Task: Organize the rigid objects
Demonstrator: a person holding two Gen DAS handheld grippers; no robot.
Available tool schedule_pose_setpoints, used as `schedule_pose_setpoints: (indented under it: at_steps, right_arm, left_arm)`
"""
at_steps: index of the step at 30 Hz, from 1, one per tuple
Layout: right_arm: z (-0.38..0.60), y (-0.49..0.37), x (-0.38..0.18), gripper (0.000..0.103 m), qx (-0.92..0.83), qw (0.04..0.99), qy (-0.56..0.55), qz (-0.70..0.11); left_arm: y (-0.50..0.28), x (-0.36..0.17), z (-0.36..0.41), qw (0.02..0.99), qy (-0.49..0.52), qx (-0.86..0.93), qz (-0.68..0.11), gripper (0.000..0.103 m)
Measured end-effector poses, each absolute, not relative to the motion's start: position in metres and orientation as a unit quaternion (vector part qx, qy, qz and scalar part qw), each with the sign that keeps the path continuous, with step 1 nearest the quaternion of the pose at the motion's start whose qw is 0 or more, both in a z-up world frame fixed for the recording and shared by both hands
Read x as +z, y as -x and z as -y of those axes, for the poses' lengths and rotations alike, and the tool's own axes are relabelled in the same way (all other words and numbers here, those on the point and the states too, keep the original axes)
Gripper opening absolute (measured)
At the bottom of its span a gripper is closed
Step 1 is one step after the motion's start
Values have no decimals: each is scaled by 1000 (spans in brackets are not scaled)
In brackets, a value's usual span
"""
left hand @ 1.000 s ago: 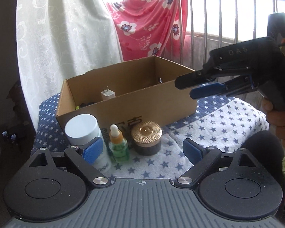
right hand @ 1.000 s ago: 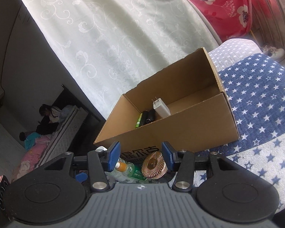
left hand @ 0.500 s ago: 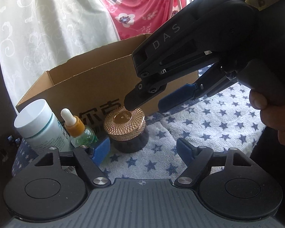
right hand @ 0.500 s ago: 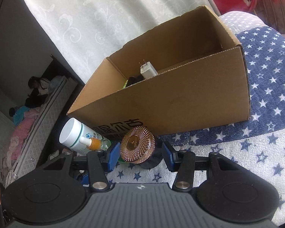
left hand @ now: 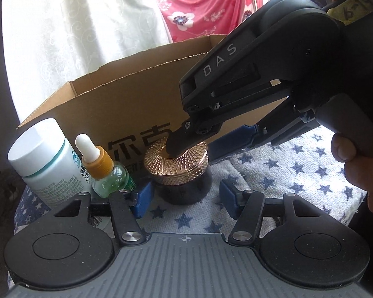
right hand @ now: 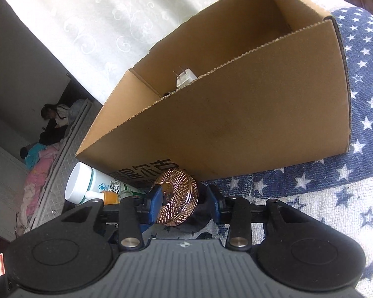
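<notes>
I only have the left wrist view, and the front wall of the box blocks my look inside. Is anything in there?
Observer: Yes. The right wrist view looks over the rim of the box and shows a white charger plug inside, prongs up, close behind the front wall.
Operator: Is the jar between the fingers of the right claw? From here that claw hides part of the gold lid.
Observer: It is. In the right wrist view the jar sits between the two blue pads, which are closing on it. I cannot tell whether they press on it yet.
</notes>
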State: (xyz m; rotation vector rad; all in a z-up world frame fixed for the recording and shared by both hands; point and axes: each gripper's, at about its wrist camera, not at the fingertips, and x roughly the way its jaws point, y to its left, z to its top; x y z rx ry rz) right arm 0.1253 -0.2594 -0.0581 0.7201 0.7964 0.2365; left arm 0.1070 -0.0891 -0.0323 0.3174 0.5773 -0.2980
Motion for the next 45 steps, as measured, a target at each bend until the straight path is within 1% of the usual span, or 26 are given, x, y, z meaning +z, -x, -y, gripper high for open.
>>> schedule_pose_setpoints:
  at_steps: [6, 18, 22, 25, 26, 27, 28, 29, 30, 33, 35, 39, 43, 45]
  right_arm:
    - [254, -113, -53, 41, 93, 856, -340, -378]
    - [235, -64, -42, 41, 64, 854, -349, -382]
    - [236, -58, -53, 41, 63, 841, -372, -387]
    - [239, -58, -54, 42, 57, 843, -379, -379]
    - [241, -57, -53, 45, 53, 845, -377, -375]
    - [242, -57, -53, 51, 49, 847, -376, -373]
    - [244, -57, -53, 56, 46, 847, -377, -372]
    - [247, -58, -54, 63, 43, 846, -383, -370]
    - [249, -58, -56, 67, 41, 844, -389, -368]
    - [258, -60, -66, 74, 44, 831, -421, -361]
    - [262, -61, -73, 76, 49, 823, -437, -360]
    - [264, -59, -78, 80, 62, 818, -452, -349]
    - [265, -59, -80, 86, 76, 815, -461, -341]
    - [263, -60, -79, 94, 86, 815, -460, -342]
  left_arm:
    - [-101, -26, 80, 936, -129, -160, -287, 50]
    - [-41, -12, 46, 923, -115, -229, -288, 50]
    - [-48, -19, 40, 920, -112, -232, -297, 51]
    - [-51, -24, 44, 921, -118, -232, -291, 61]
    - [-51, -24, 44, 922, -117, -231, -288, 70]
    - [-53, -25, 44, 923, -116, -232, -284, 79]
    - [-53, -26, 44, 923, -114, -234, -284, 84]
    - [-55, -27, 45, 921, -112, -238, -287, 94]
    - [-56, -29, 44, 920, -110, -240, -290, 101]
    - [-57, -33, 44, 916, -107, -245, -300, 103]
    - [-60, -37, 45, 909, -105, -248, -319, 103]
    - [-66, -42, 39, 902, -72, -252, -342, 103]
    - [-69, -41, 41, 899, -80, -251, -351, 103]
    - [-67, -42, 43, 898, -82, -248, -354, 103]
